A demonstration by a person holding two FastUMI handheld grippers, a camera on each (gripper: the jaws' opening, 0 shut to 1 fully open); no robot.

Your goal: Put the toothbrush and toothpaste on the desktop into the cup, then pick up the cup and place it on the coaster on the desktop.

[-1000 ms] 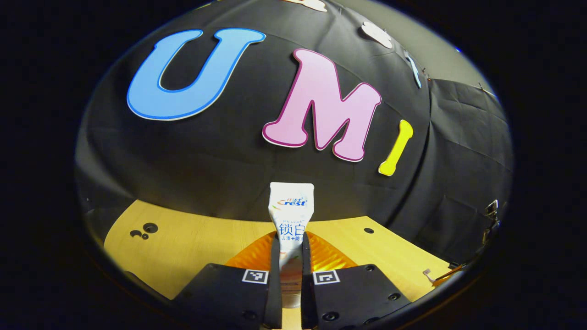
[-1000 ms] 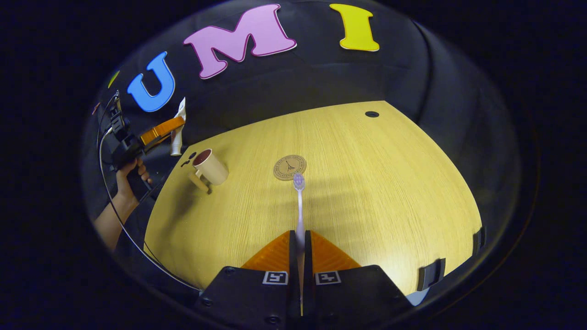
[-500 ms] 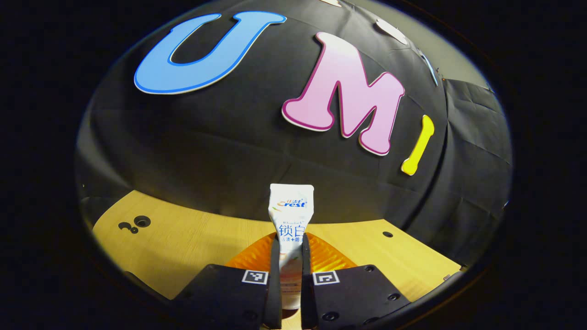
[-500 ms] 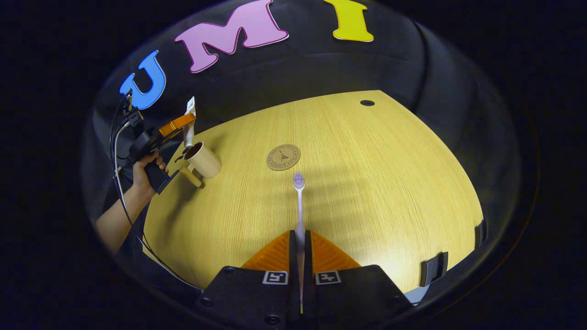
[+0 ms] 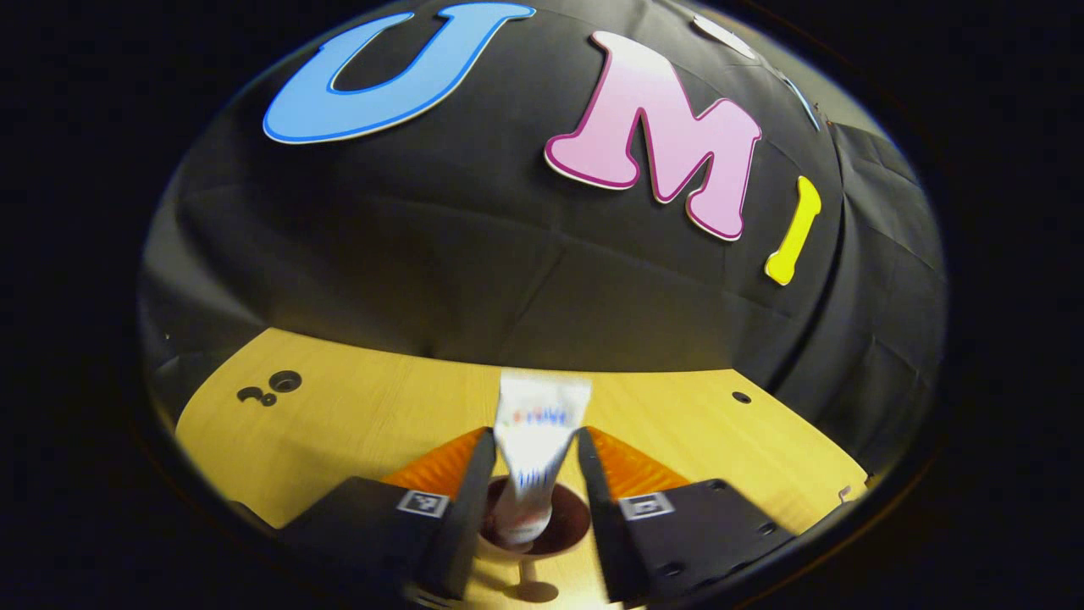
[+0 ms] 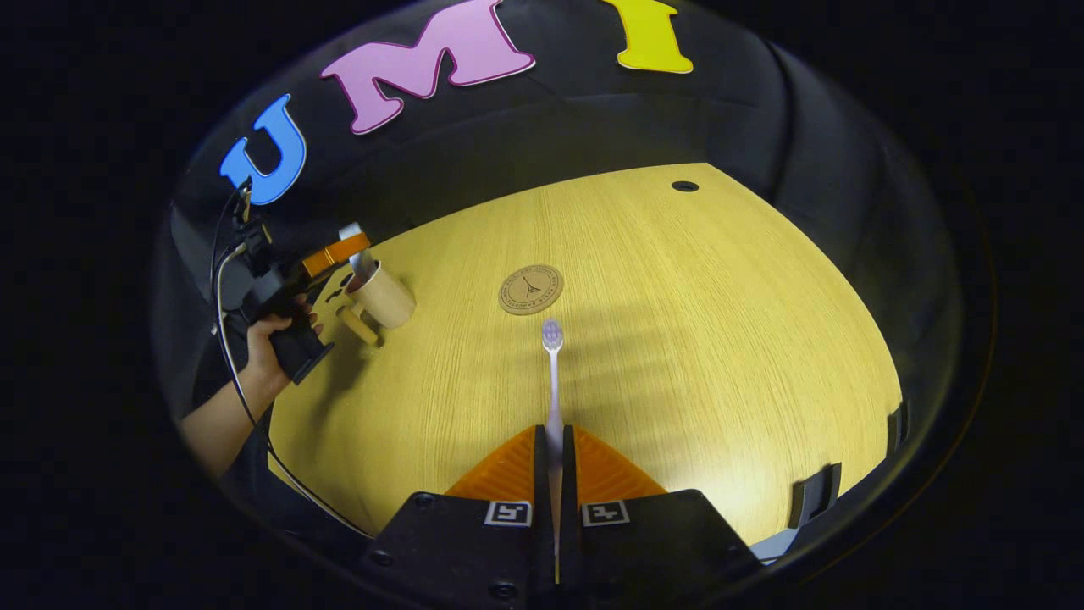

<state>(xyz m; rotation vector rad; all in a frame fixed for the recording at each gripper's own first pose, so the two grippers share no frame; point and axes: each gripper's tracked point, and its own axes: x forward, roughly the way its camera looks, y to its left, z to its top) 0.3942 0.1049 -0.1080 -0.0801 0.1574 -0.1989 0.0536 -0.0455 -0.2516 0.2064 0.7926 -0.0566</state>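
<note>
Over cup (image 5: 533,529) | left jaws apart, toothpaste (image 5: 535,440) between | right jaws clamp toothbrush (image 6: 552,373)

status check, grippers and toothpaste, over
Left gripper open, toothpaste dropping cap-first into cup. Right gripper shut on toothbrush, above the desk. Coaster bare, nothing blocking.
</note>
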